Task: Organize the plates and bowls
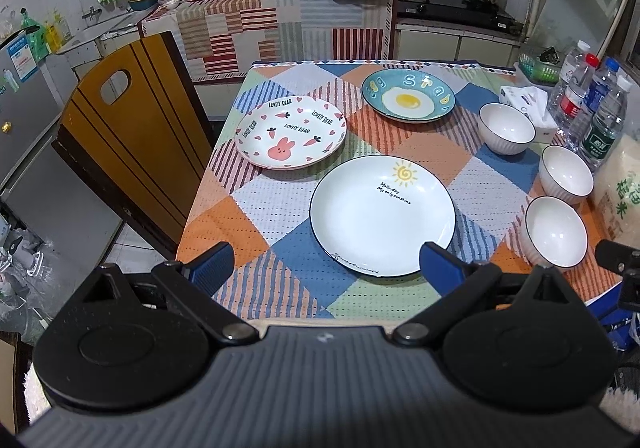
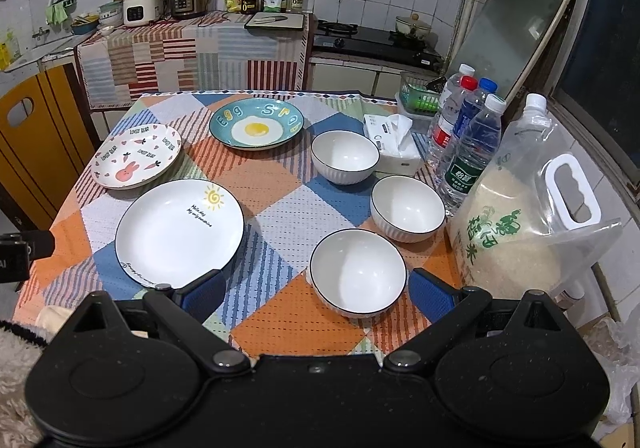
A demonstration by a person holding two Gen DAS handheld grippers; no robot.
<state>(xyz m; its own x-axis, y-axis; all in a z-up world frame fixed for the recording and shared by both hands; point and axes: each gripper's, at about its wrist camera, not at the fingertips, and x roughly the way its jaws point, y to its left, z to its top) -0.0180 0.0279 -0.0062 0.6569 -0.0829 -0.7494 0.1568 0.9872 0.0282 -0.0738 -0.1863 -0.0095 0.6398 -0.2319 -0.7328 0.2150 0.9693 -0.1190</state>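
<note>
Plates (image 1: 382,216) and bowls (image 2: 358,272) untouched on the tablecloth (image 2: 276,216), left tool (image 1: 326,268) and right tool (image 2: 316,296) both spread wide, empty.

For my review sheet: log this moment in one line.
stage: start | left gripper: open | right gripper: open | plates: three, unstacked | bowls: three, unstacked

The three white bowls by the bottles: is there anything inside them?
All three look empty: the nearest bowl, the middle bowl and the farthest bowl show bare white insides. Whatever is beneath them on the tablecloth stays hidden.
</note>
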